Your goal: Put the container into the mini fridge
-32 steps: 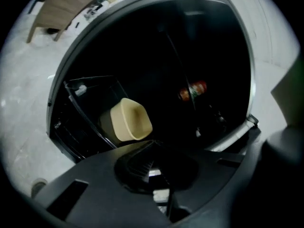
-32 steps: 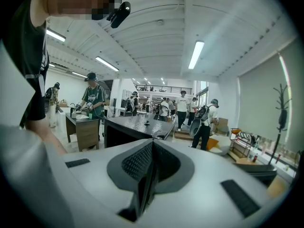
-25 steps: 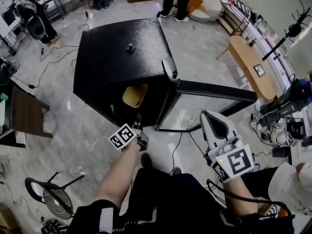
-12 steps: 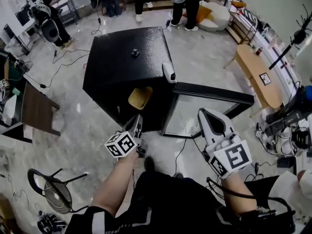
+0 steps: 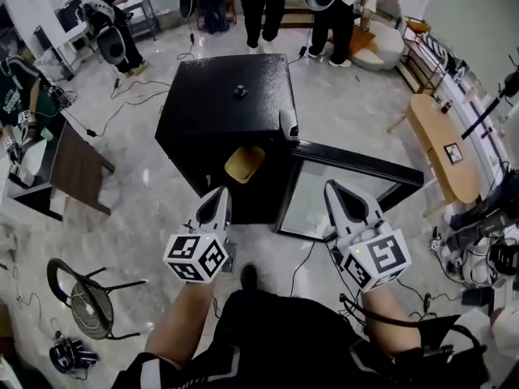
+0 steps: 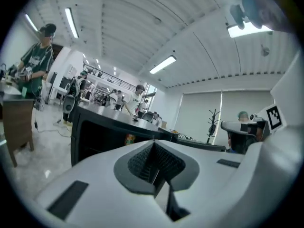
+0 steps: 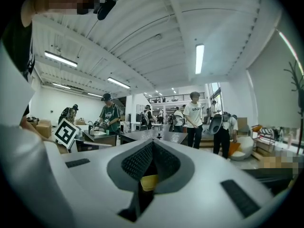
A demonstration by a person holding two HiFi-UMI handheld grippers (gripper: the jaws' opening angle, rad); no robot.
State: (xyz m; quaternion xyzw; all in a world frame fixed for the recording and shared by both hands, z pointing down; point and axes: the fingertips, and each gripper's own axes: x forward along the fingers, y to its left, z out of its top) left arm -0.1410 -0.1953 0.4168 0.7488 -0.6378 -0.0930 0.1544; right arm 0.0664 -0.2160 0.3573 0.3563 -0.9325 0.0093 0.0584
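The left gripper [image 5: 217,197] has come back from the mini fridge [image 5: 227,104]; the container [image 5: 245,164] stays inside.
Its jaws and those of the right gripper [image 5: 334,191] are closed and empty; the fridge top hides part of the yellow container.

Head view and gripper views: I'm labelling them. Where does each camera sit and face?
Head view: on the person's head, looking steeply down at the mini fridge with its door open; forearms, left gripper, right gripper show.
Left gripper view: on the left gripper, facing the fridge's open front; its shut jaws show.
Right gripper view: on the right gripper, facing the fridge; shut jaws, yellow container beyond.
Shared: all three show the fridge.
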